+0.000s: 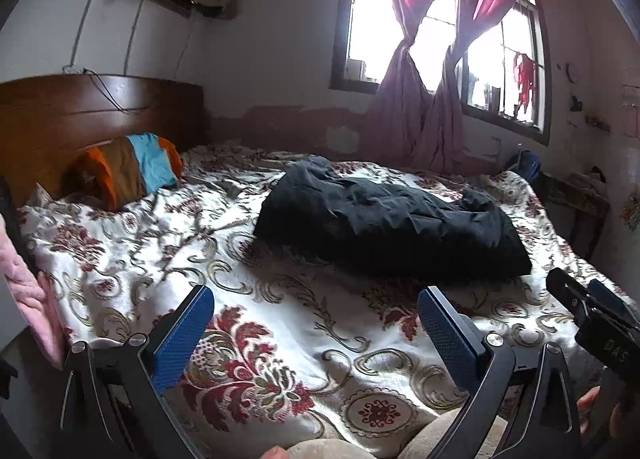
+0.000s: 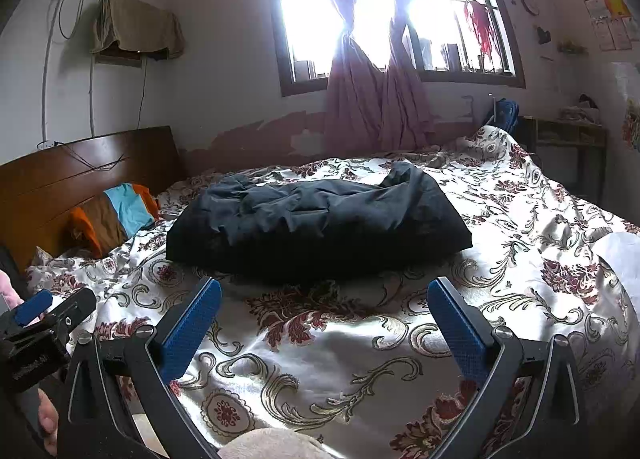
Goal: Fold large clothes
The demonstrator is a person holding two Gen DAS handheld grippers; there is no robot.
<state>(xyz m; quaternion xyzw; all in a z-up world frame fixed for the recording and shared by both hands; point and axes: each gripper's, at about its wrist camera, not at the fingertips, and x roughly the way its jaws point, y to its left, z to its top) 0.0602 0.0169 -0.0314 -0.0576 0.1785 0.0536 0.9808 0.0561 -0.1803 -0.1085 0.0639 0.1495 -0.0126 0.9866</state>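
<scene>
Garment: dark blue-black garment (image 1: 384,219) lies in a rumpled, roughly folded heap mid-bed, on the floral bedspread (image 1: 256,323), nearer the window side.
L tongs (image 1: 316,323): blue pads spread wide, nothing betw them, above bedspread, short of garment.
R tongs (image 2: 324,319): also spread wide, empty, near garment's front edge, not touching.
Headboard end: orange/teal/brown pillow (image 1: 132,171) against wooden headboard (image 1: 80,111).

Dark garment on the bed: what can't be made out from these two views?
- Dark garment: its type, sleeves and collar are lost in bunched folds in both wrist views.
- Its far edge: hidden behind its own bulk.
- Window: blown out by glare.
- Left tool and right tool: open, holding nothing.
</scene>
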